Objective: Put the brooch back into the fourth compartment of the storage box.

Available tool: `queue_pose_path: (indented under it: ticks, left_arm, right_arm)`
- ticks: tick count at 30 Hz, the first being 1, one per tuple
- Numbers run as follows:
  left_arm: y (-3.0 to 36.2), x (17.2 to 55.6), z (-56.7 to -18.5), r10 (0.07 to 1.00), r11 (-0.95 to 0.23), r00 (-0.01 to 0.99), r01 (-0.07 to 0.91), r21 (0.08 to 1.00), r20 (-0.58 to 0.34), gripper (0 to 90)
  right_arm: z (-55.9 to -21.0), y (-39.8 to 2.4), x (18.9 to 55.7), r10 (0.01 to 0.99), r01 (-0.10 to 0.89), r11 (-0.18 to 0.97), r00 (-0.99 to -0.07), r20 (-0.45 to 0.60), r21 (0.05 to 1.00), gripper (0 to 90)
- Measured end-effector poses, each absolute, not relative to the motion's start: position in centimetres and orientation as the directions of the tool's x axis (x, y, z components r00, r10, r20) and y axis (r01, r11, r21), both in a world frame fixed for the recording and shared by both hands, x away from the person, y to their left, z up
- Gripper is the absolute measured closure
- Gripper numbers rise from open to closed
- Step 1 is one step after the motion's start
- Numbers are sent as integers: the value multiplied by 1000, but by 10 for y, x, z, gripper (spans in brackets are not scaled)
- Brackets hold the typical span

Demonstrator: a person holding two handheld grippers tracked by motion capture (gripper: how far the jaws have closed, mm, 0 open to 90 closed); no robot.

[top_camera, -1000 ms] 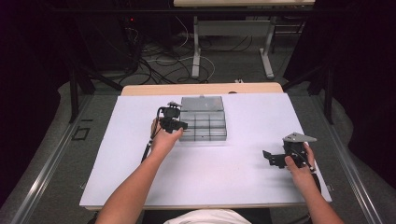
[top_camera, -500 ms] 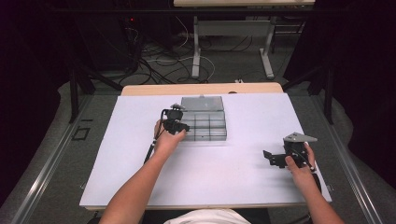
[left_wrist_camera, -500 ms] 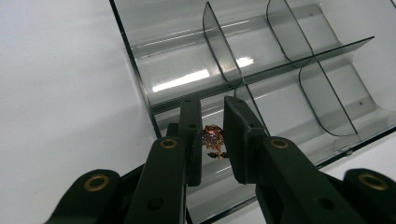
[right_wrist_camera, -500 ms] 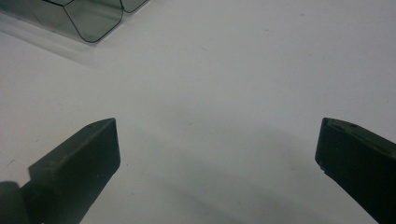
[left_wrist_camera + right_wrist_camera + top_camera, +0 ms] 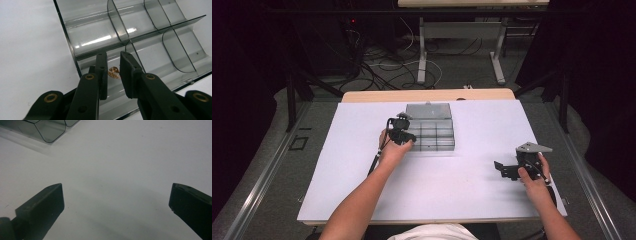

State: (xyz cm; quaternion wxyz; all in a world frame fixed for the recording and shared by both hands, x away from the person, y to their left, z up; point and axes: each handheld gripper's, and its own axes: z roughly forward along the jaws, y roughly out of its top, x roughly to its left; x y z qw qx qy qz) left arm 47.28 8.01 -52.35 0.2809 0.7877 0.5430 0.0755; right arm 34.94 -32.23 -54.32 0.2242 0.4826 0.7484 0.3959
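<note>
Left gripper (image 5: 113, 72) jaws sit nearly together over my organizer (image 5: 87, 30); a small brownish bit (image 5: 114, 72) between them, unidentifiable, no labels.

A clear grey compartment box (image 5: 432, 131) is lying flat and open near the table's far middle, curved dividers splitting it into cells; a small brownish piece (image 5: 114, 72) is sitting in a near-row corner cell, its shape too blurred to tell.

Black two-jaw left gripper (image 5: 113, 72) with brass rivets; right gripper (image 5: 507, 171) under grey three-cornered plate; bare forearms.
</note>
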Motion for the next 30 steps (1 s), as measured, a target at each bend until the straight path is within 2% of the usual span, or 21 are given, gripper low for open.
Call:
queue_pose_path:
  ticks: [30]
  left_arm:
    - [87, 462, -503, 879, -230, 423, 779, 584, -218, 603]
  right_arm:
    - [-542, -320, 348, 897, 540, 233, -440, 35, 809, 0]
